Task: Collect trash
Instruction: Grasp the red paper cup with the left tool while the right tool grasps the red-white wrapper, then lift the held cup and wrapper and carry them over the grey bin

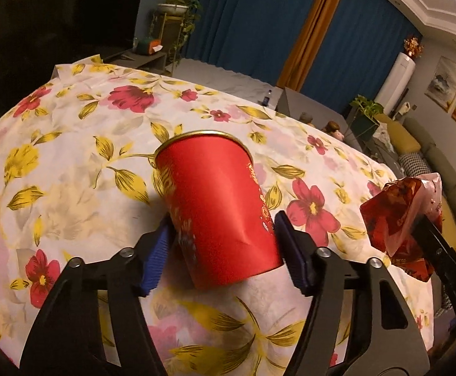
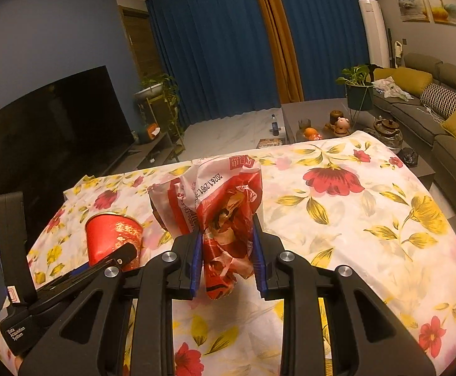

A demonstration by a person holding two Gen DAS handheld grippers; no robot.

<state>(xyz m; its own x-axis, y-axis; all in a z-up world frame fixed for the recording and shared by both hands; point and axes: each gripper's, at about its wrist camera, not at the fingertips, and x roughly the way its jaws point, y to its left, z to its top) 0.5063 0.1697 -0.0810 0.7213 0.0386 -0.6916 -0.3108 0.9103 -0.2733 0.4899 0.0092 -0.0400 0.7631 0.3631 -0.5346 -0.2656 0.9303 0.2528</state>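
Observation:
A red paper cup with gold print sits between the blue pads of my left gripper, which is shut on it; the cup wall is dented at the right pad and the cup is tilted above the floral tablecloth. The cup also shows in the right wrist view. My right gripper is shut on a crumpled red and white snack wrapper and holds it above the table. The wrapper also shows at the right of the left wrist view.
The floral tablecloth covers the table. Behind it stand a TV, a low coffee table with small items, a potted plant, a sofa and blue curtains.

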